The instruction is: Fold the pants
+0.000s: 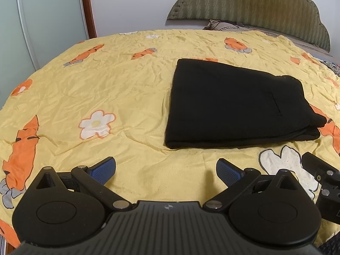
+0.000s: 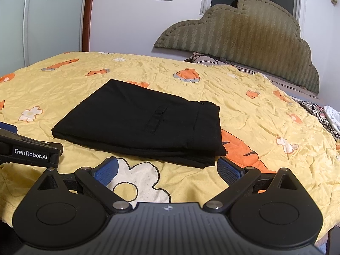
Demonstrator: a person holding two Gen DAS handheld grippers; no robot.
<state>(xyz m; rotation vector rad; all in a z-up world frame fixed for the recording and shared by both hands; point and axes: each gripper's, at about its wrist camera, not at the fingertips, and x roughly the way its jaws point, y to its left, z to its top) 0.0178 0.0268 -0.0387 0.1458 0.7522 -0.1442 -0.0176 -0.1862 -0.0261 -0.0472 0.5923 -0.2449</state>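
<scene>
Closest in, the left gripper (image 1: pixel 165 170) and the right gripper (image 2: pixel 166 167) are both held wide open, and nothing is gripped. Just ahead, the black pants (image 2: pixel 140 123) are seen folded into a flat stack on the yellow blanket (image 1: pixel 106 89). The right gripper is judged nearer. Farthest back, the headboard (image 2: pixel 244 42) is seen.
</scene>
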